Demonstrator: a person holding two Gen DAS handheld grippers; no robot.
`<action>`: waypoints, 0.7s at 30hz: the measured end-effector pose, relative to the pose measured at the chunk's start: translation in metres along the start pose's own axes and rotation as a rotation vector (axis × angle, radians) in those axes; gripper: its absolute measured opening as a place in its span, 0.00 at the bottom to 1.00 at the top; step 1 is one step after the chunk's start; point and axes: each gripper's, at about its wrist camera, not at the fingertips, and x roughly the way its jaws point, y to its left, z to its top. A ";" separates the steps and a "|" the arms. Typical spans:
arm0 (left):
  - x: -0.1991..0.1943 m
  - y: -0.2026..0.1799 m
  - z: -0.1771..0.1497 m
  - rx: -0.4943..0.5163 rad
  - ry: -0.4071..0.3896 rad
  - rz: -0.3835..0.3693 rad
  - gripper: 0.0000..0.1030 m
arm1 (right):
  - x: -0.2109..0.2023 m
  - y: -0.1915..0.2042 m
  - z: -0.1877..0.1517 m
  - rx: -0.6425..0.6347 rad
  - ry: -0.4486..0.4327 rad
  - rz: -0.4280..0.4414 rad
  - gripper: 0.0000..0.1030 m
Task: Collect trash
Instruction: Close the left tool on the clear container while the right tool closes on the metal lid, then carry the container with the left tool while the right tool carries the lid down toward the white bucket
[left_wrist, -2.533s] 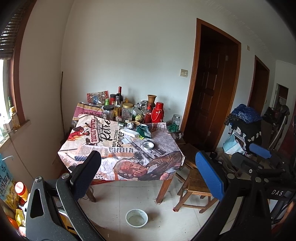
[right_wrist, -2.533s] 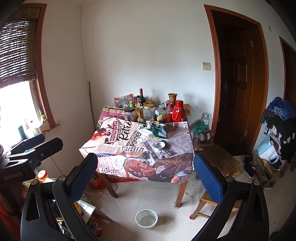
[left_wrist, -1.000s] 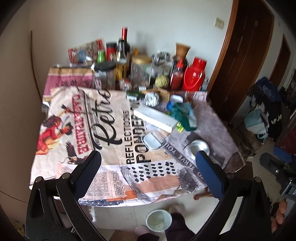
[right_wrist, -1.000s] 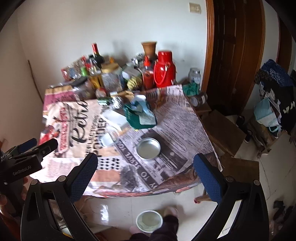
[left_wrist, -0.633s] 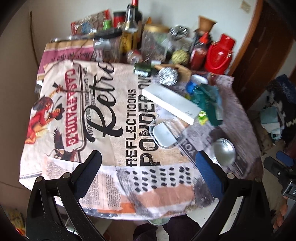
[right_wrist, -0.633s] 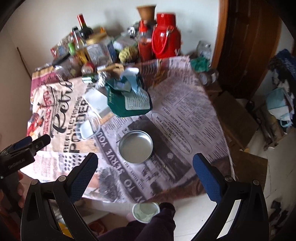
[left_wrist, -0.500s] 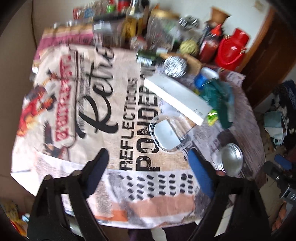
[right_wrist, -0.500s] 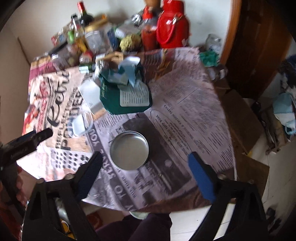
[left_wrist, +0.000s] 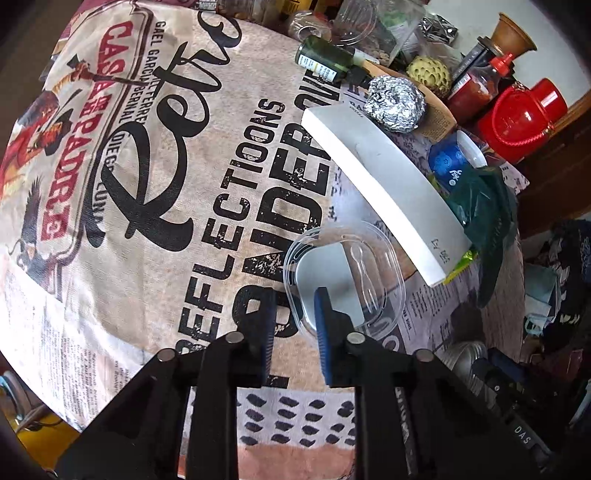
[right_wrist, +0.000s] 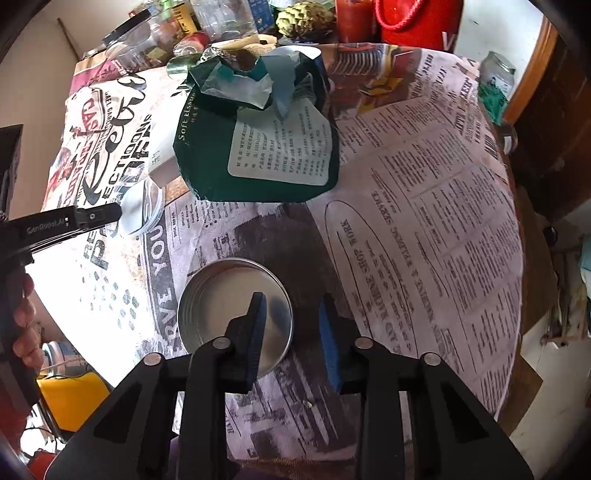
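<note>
Now my left gripper is closing astride the near rim of the clear plastic tub, beside the white box. My right gripper closes over the tin lid's right rim; open tablecloth lies rightward.

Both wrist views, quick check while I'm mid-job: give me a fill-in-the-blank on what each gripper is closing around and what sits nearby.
1. The left gripper is closing over the rim of a clear ____ container.
2. The right gripper is closing over the rim of a round ____ tin lid.
3. The crumpled foil ball rests beside the long ____ box.
4. The tissue pack is dark ____.

Missing words: plastic; metal; white; green
</note>
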 end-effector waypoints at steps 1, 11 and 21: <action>0.002 -0.001 0.002 -0.007 -0.008 0.002 0.14 | 0.002 -0.001 0.001 -0.004 0.007 0.009 0.22; -0.001 0.010 0.006 -0.056 -0.021 0.008 0.00 | 0.009 0.001 0.004 0.002 -0.014 -0.032 0.04; -0.076 0.019 -0.009 0.096 -0.165 0.000 0.00 | -0.033 0.014 -0.009 0.093 -0.137 -0.067 0.03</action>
